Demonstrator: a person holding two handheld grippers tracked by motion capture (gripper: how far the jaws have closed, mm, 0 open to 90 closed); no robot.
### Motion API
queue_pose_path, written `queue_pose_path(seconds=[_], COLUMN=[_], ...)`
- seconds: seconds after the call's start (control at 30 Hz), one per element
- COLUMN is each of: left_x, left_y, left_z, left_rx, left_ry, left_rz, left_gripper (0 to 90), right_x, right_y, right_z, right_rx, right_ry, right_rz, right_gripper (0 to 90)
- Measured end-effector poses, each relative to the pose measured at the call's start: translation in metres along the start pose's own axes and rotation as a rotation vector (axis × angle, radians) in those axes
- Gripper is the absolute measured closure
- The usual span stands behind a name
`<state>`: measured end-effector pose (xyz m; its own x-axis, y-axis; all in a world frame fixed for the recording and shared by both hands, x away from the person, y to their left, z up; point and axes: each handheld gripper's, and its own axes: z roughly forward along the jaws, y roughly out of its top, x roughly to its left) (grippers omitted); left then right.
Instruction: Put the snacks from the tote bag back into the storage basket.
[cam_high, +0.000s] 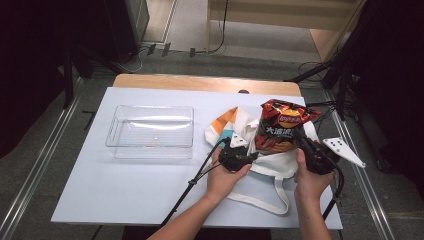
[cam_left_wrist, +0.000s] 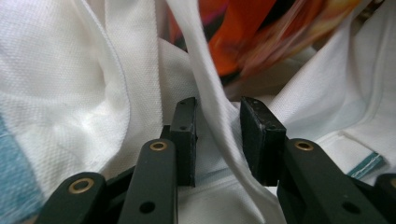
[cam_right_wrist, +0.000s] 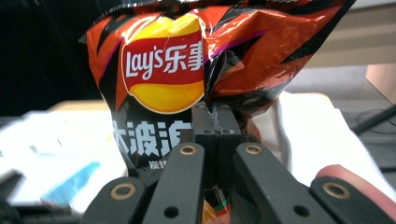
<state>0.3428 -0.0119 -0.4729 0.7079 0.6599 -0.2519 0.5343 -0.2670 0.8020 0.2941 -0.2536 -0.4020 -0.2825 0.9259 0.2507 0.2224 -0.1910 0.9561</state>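
Right jaws: the right gripper (cam_right_wrist: 211, 122) is pinched tight on a fold of the chip bag (cam_right_wrist: 187, 79). Keep that squeeze firm but gentle, so you do not crush the chips.

Left jaws: the left gripper (cam_left_wrist: 217, 140) stands partly apart, with the white strap (cam_left_wrist: 205, 88) of the tote bag (cam_high: 280, 165) running between the jaws. The strap touches the left pad and not the right one, so it is not pinched. Close on it before you go on.

Chip bag: it stands upright, part way in the mouth of the tote, on the right side of the bench (cam_high: 125, 185). It looks like it is going in or coming out; you cannot tell which from here.

Doing it well: hold the strap up and away with your left hand (cam_high: 225, 175) so the mouth stays wide. Move the chip bag straight along the opening with your right hand (cam_high: 310, 180), not sideways.

Watch out: the cloth is floppy and can fold over the bag's corner. If it snags, stop and open the mouth more.

Clear box: the clear tub (cam_high: 150, 131) sits to the left, well apart. Keep your cables (cam_high: 185, 195) away from it.
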Motion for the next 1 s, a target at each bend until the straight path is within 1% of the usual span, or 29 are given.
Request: queue_pose_path(seconds=[0.07, 0.1, 0.2, 0.27, 0.33, 0.4, 0.43, 0.47, 0.5, 0.53, 0.57, 0.6, 0.63, 0.67, 0.73, 0.77, 0.8, 0.87, 0.9, 1.0], left_x=[-0.001, -0.001, -0.001, -0.001, -0.001, -0.002, -0.002, -0.003, -0.003, -0.003, -0.002, 0.000, 0.002, 0.003, 0.003, 0.003, 0.004, 0.005, 0.006, 0.008], left_y=[0.000, 0.000, 0.000, 0.000, 0.000, 0.000, -0.001, -0.001, -0.001, -0.001, -0.001, -0.001, -0.001, -0.002, -0.004, -0.006, -0.007, -0.008, -0.008, -0.003], left_z=[0.001, 0.000, 0.000, 0.001, 0.000, -0.001, -0.001, 0.000, 0.000, -0.001, -0.004, -0.007, -0.010, -0.012, -0.020, -0.025, -0.028, -0.036, -0.040, -0.053], left_rx=[0.001, -0.005, -0.002, -0.001, -0.002, -0.001, -0.005, -0.003, -0.003, -0.012, -0.044, -0.048, -0.056, -0.061, -0.074, -0.083, -0.090, -0.106, -0.113, -0.154], left_ry=[0.006, 0.009, 0.012, 0.017, 0.022, 0.031, 0.037, 0.036, 0.028, 0.023, -0.003, -0.019, -0.040, -0.045, -0.037, -0.032, -0.030, -0.015, -0.012, 0.003], left_rz=[0.001, 0.000, -0.002, -0.005, 0.002, 0.011, 0.013, 0.012, 0.013, 0.015, 0.006, -0.005, -0.018, -0.027, -0.021, -0.009, -0.007, 0.008, 0.007, 0.017], left_gripper=[66.0, 65.3, 64.1, 63.7, 62.7, 62.2, 61.5, 61.0, 59.6, 56.0, 54.0, 53.2, 51.0, 49.0, 48.2, 47.8, 47.3, 46.8, 46.7, 46.5], right_x=[0.000, 0.000, 0.005, 0.010, 0.017, 0.021, 0.023, 0.024, 0.024, 0.026, 0.027, 0.029, 0.029, 0.029, 0.027, 0.025, 0.023, 0.022, 0.022, 0.024], right_y=[0.008, 0.012, 0.015, 0.015, 0.018, 0.021, 0.025, 0.028, 0.031, 0.037, 0.040, 0.045, 0.047, 0.047, 0.044, 0.042, 0.039, 0.037, 0.036, 0.034], right_z=[-0.006, -0.007, -0.010, -0.010, -0.013, -0.016, -0.018, -0.021, -0.023, -0.026, -0.028, -0.030, -0.031, -0.032, -0.032, -0.032, -0.030, -0.028, -0.028, -0.028], right_rx=[-0.061, -0.070, -0.092, -0.102, -0.118, -0.133, -0.150, -0.169, -0.188, -0.203, -0.203, -0.209, -0.214, -0.210, -0.202, -0.200, -0.196, -0.185, -0.185, -0.183], right_ry=[0.026, 0.045, 0.045, 0.046, 0.059, 0.068, 0.071, 0.076, 0.083, 0.082, 0.066, 0.045, 0.033, 0.015, -0.003, -0.007, -0.011, -0.024, -0.026, -0.031], right_rz=[0.001, 0.000, 0.006, -0.007, -0.029, -0.030, -0.038, -0.034, -0.028, -0.043, -0.064, -0.076, -0.072, -0.072, -0.075, -0.070, -0.060, -0.055, -0.051, -0.051], right_gripper=[90.0, 90.0, 90.0, 90.0, 90.0, 90.0, 90.0, 90.0, 90.0, 90.0, 90.0, 90.0, 90.0, 90.0, 90.0, 90.0, 90.0, 90.0, 90.0, 90.0])
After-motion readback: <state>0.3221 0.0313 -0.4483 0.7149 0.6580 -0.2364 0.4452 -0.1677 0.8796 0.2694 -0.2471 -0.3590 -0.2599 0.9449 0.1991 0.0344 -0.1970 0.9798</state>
